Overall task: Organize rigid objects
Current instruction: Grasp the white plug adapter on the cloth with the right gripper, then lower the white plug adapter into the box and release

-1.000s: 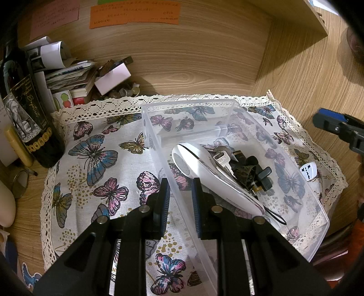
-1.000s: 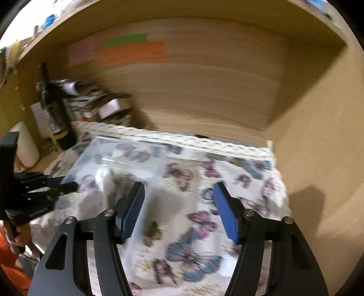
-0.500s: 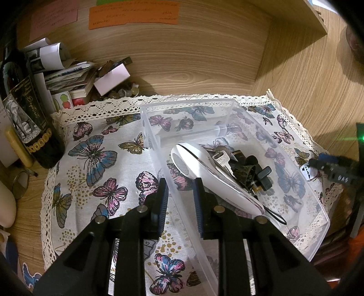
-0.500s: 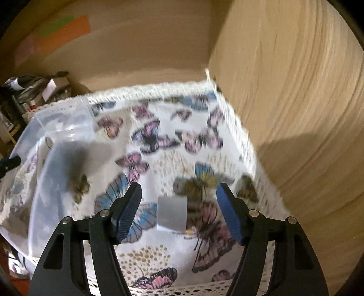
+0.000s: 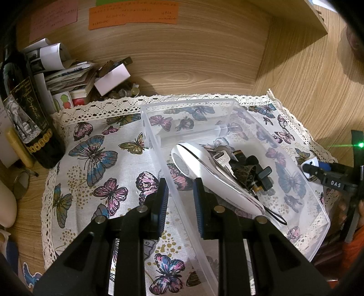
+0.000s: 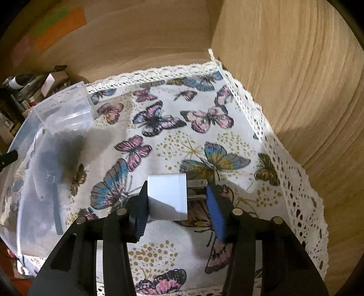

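Note:
A clear plastic bin (image 5: 157,145) stands on the butterfly cloth (image 5: 97,159). Inside it lie a white handheld device (image 5: 211,177), a key (image 5: 221,159) and small black parts (image 5: 254,173). My left gripper (image 5: 179,200) is shut on the bin's near left wall. Right of the bin (image 6: 68,102), a white plug adapter (image 6: 167,193) lies on the cloth with its prongs pointing right. My right gripper (image 6: 177,205) is closing on it, one pad against the white body and the blue pad against the prong tips. In the left wrist view the right gripper (image 5: 312,168) is low at the bin's right side.
A dark wine bottle (image 5: 27,118) and a heap of papers and small boxes (image 5: 68,75) crowd the back left corner. Wooden walls close in the back and right (image 6: 307,91). Sticky notes (image 5: 132,13) hang on the back wall. The cloth's lace edge (image 6: 284,173) runs along the right wall.
The right gripper swung right and down to the cloth beside the bin, and its jaws narrowed around the white plug adapter. The left gripper and the bin stayed put.

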